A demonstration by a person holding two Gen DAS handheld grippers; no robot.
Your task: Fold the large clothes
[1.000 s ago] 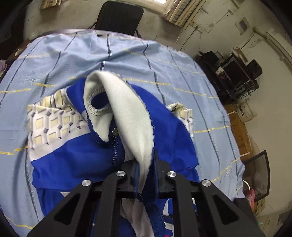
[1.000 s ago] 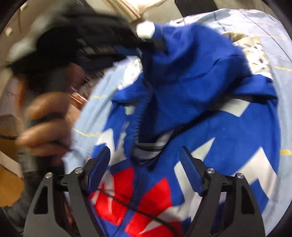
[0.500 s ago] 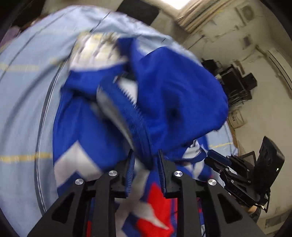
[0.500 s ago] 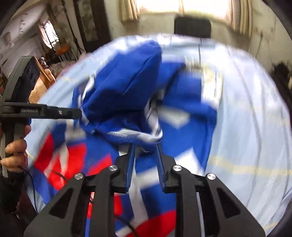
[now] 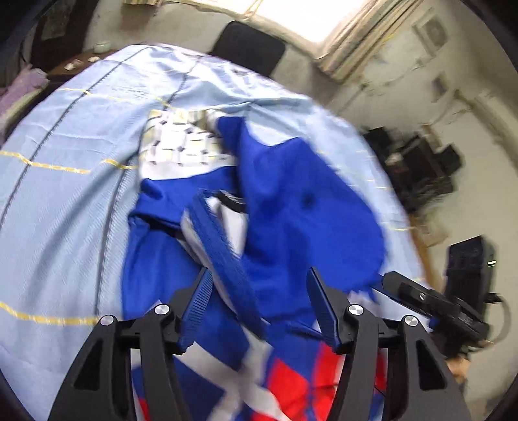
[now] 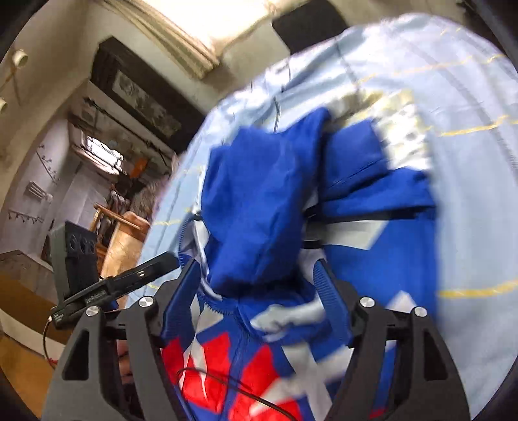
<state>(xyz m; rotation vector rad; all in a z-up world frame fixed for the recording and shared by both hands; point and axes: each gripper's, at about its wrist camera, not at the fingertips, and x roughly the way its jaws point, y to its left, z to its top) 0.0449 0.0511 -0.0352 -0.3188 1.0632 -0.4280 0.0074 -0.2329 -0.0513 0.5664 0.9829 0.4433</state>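
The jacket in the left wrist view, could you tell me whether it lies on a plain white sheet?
No, the jacket lies on a light blue sheet crossed by dark and yellow stripes.

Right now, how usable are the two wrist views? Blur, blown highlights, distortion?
Left wrist: motion blur smears the jacket and bedsheet; the left gripper stays sharp; the window is blown out. Right wrist: heavier blur across the jacket and room, window overexposed. Both show strong fisheye bending and dark corner vignetting.
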